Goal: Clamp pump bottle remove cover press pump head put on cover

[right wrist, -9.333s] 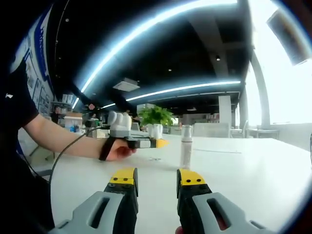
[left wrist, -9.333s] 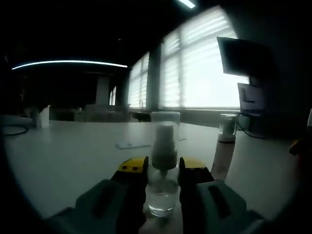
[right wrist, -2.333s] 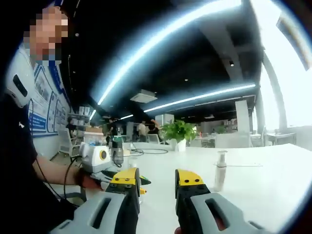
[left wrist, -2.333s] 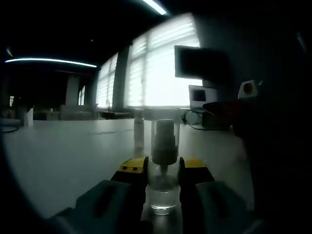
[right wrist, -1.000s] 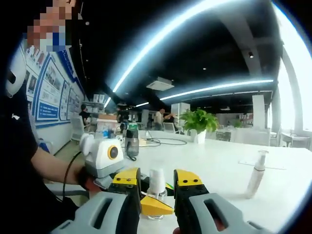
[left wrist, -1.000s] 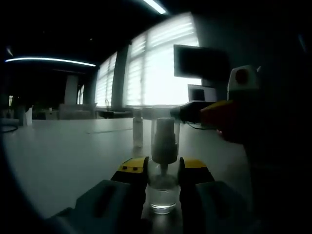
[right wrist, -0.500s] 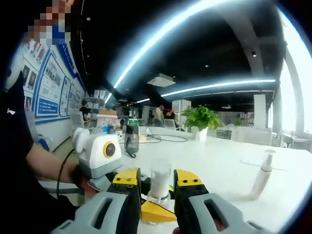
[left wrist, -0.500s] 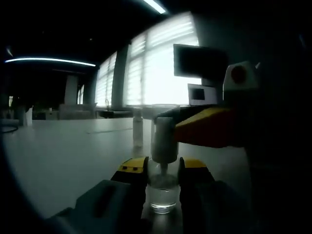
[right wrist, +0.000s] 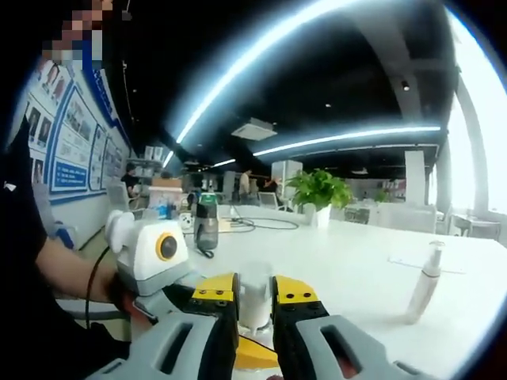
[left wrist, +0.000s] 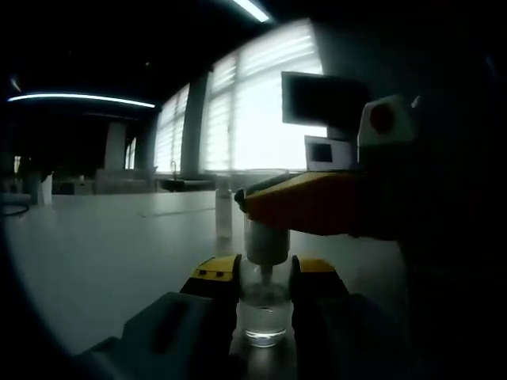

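Clamping the pump bottle [left wrist: 264,310] with my left gripper [left wrist: 264,273], yellow-tipped jaws pressing its clear round glass base, upright on the smooth white table [left wrist: 103,245]. Closing my right gripper [right wrist: 255,294] on the clear cylindrical cover [right wrist: 255,294] over the white pump head [left wrist: 268,241]; the jaws are pinching its sides. In the left gripper view the right gripper [left wrist: 313,202] is coming in from the right, yellow wedge across the cover. A second slim white pump bottle [right wrist: 424,286] is standing well apart on the table. A leafy potted plant [right wrist: 318,194] is sitting far back.
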Tool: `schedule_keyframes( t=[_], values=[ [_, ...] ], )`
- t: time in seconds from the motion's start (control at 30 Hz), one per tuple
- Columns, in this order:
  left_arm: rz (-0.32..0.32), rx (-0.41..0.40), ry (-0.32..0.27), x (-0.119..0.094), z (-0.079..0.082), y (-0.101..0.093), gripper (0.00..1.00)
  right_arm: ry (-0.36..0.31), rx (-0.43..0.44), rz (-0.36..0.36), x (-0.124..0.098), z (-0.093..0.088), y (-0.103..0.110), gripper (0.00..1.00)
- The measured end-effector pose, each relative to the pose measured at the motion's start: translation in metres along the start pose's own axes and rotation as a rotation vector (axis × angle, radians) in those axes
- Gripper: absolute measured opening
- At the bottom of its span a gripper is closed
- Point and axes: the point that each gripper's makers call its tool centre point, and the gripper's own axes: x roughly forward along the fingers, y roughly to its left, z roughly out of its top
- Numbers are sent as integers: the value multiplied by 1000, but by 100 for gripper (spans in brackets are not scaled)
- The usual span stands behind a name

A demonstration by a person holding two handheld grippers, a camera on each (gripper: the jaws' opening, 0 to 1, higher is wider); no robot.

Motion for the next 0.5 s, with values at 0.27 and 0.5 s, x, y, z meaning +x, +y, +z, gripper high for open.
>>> schedule_keyframes(
  t=[0.27, 0.5],
  values=[
    [-8, -6, -12, 0, 2, -1, 17, -4, 2, -5, -1, 0, 1, 11],
    [-3, 10, -10, 0, 2, -1, 16, 3, 16, -5, -2, 0, 0, 11]
  ],
)
